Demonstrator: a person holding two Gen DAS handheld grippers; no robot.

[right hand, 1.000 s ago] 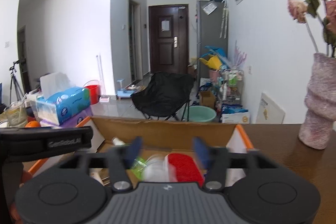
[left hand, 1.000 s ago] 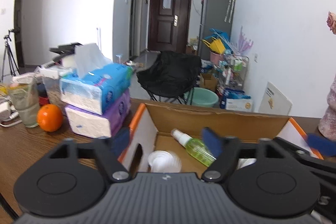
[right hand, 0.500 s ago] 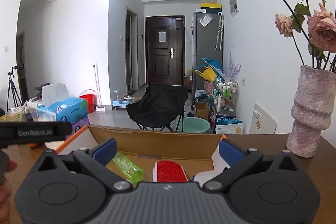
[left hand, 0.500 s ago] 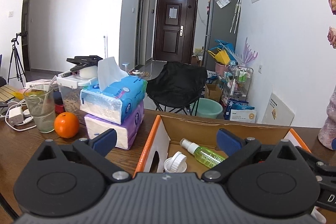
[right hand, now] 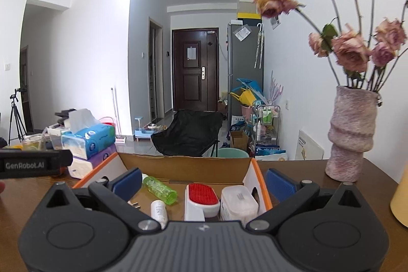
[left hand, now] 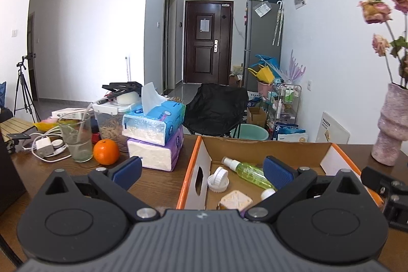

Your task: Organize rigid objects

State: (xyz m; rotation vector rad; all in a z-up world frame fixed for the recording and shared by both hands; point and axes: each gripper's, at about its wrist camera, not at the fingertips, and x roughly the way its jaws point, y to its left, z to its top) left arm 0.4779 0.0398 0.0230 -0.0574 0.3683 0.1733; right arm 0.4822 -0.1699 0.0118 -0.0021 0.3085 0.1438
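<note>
An open cardboard box (left hand: 257,145) with orange edges sits on the wooden table; it also shows in the right wrist view (right hand: 183,166). In it lie a green spray bottle (left hand: 248,171), a white cap (left hand: 218,180), a cream cube (left hand: 236,200), a red-topped brush (right hand: 202,198), a white container (right hand: 237,200) and a white tube (right hand: 158,212). My left gripper (left hand: 202,171) is open and empty above the box's near left side. My right gripper (right hand: 202,181) is open and empty above the box's near side.
Two stacked tissue packs (left hand: 155,130), an orange (left hand: 105,152), a glass (left hand: 76,137), a food jar (left hand: 108,122) and chargers (left hand: 44,145) stand left of the box. A pink vase with dried roses (right hand: 350,134) stands right. A yellow object (right hand: 400,198) is at the right edge.
Both grippers opened wide and drew back and up from the box. The right gripper let go of a clear item it held over the box one second ago.
</note>
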